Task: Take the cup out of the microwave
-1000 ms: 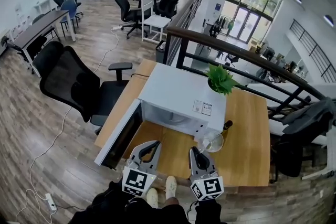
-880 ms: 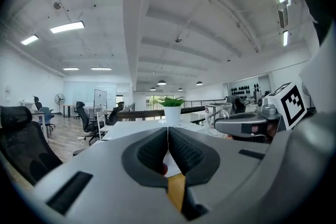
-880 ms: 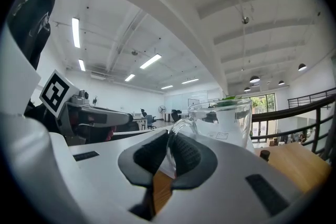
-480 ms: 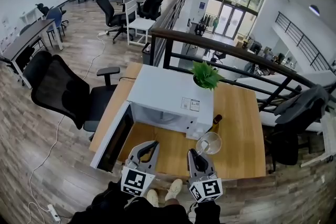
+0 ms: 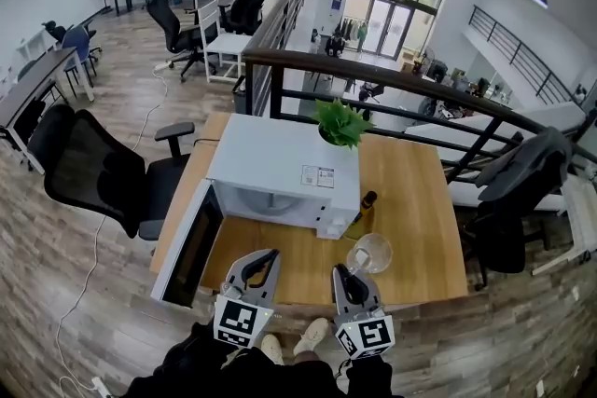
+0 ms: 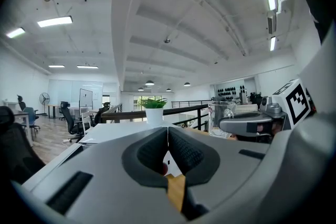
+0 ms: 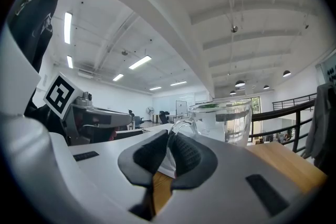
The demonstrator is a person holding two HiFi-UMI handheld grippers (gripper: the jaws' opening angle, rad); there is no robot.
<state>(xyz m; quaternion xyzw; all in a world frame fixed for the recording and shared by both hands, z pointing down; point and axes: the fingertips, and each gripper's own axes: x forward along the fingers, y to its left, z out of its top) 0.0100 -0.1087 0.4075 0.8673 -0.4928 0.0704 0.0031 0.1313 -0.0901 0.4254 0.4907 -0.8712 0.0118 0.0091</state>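
Glass cup (image 5: 370, 253) sits outside the microwave (image 5: 280, 168), over the wooden surface (image 5: 415, 219), its handle clamped in the right tongs (image 5: 345, 275). Left tongs (image 5: 265, 262) are closed and empty. Gripped only by that handle, it could swivel, slip and break.

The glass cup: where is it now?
In the head view the cup is outside the microwave, by its front right corner, over the wooden table, handle clamped in the right gripper.

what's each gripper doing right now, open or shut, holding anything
left gripper: shut, jaws together, nothing between them
right gripper: shut on the handle of the glass cup
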